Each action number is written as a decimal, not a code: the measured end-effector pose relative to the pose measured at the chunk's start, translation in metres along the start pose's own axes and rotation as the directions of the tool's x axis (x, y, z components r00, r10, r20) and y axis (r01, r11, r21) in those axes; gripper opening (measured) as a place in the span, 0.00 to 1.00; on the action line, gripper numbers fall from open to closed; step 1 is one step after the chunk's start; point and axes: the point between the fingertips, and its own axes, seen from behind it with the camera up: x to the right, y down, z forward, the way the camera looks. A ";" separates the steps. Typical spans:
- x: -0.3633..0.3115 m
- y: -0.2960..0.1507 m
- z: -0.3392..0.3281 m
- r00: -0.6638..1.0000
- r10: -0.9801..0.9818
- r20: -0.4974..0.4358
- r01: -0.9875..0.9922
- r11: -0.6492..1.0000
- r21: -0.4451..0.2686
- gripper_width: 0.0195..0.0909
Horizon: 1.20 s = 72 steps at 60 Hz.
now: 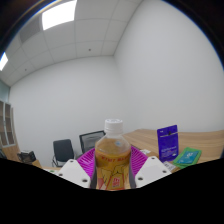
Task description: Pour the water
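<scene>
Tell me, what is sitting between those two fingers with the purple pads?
A bottle of amber drink with a pale cap stands upright between the fingers, seen in the gripper view.

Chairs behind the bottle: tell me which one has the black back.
The chair further from the table, with a solid black back; the other chair, nearer the bottle, has a lighter grey, mesh-like back.

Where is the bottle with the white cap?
In the gripper view, the bottle is pinched between the claw's two pink pads, lifted in front of the wooden table and chairs.
</scene>
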 end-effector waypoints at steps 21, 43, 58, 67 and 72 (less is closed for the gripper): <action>0.051 0.123 0.041 0.965 -0.262 0.017 0.261 0.949 -0.175 0.36; 0.037 0.116 0.012 0.973 -0.210 0.099 0.229 0.940 -0.252 0.91; 0.014 0.067 -0.105 0.963 -0.243 0.116 0.263 0.942 -0.210 0.91; -0.017 0.059 -0.201 0.962 -0.217 0.167 0.250 0.944 -0.216 0.90; -0.043 0.064 -0.259 0.953 -0.208 0.219 0.254 0.944 -0.209 0.90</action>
